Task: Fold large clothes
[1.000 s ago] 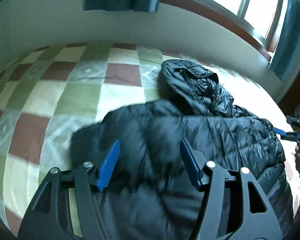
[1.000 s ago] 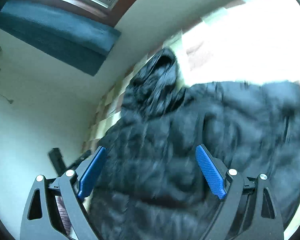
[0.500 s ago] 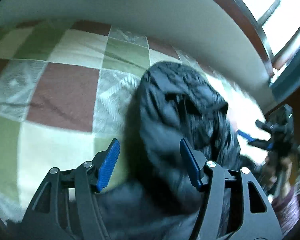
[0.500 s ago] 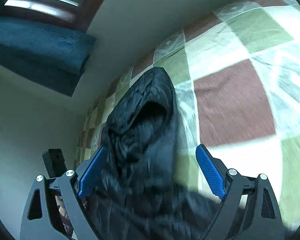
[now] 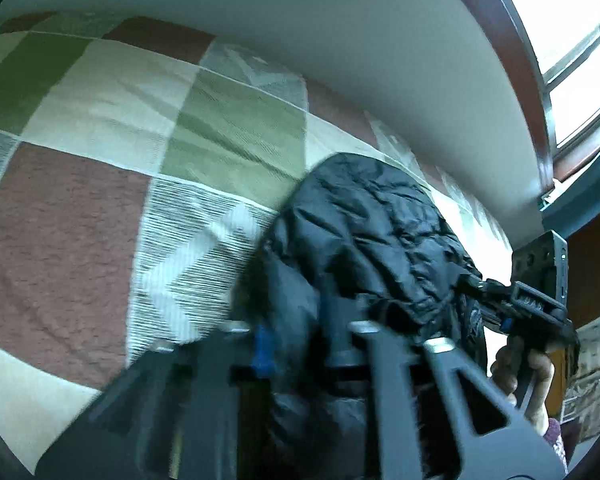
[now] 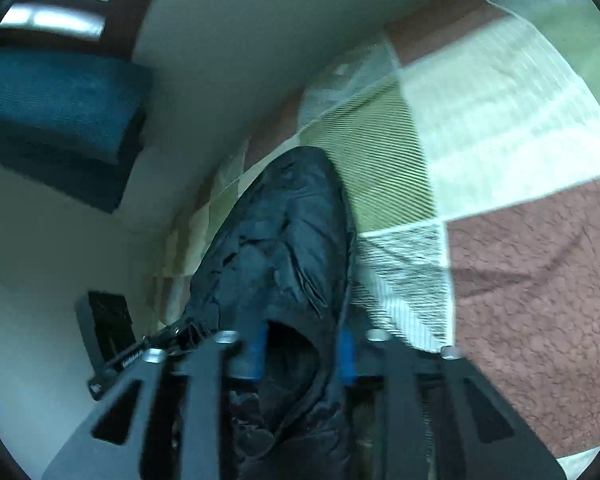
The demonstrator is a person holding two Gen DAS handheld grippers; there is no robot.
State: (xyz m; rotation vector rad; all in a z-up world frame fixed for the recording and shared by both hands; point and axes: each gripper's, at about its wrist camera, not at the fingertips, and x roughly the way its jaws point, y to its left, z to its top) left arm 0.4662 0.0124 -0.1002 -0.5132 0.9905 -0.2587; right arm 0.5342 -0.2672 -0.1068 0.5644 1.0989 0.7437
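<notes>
A black puffer jacket lies on a checked bed cover; only its hood (image 5: 372, 232) shows, sticking out ahead of both grippers. My left gripper (image 5: 296, 344) has its blue pads closed in on the jacket fabric at the base of the hood. My right gripper (image 6: 302, 348) is closed on the hood's (image 6: 284, 240) other side, fabric bunched between its pads. The right gripper also shows in the left wrist view (image 5: 516, 304), held by a hand, touching the hood's right edge.
The bed cover (image 5: 80, 220) has green, cream and brown squares and runs up to a pale wall (image 5: 300, 20). A window (image 5: 580, 40) with teal curtains (image 6: 52, 120) is above. The left gripper's body (image 6: 108, 328) shows beside the hood.
Both grippers moved up from the jacket's body to the hood and closed from wide open onto the fabric at either side of it.
</notes>
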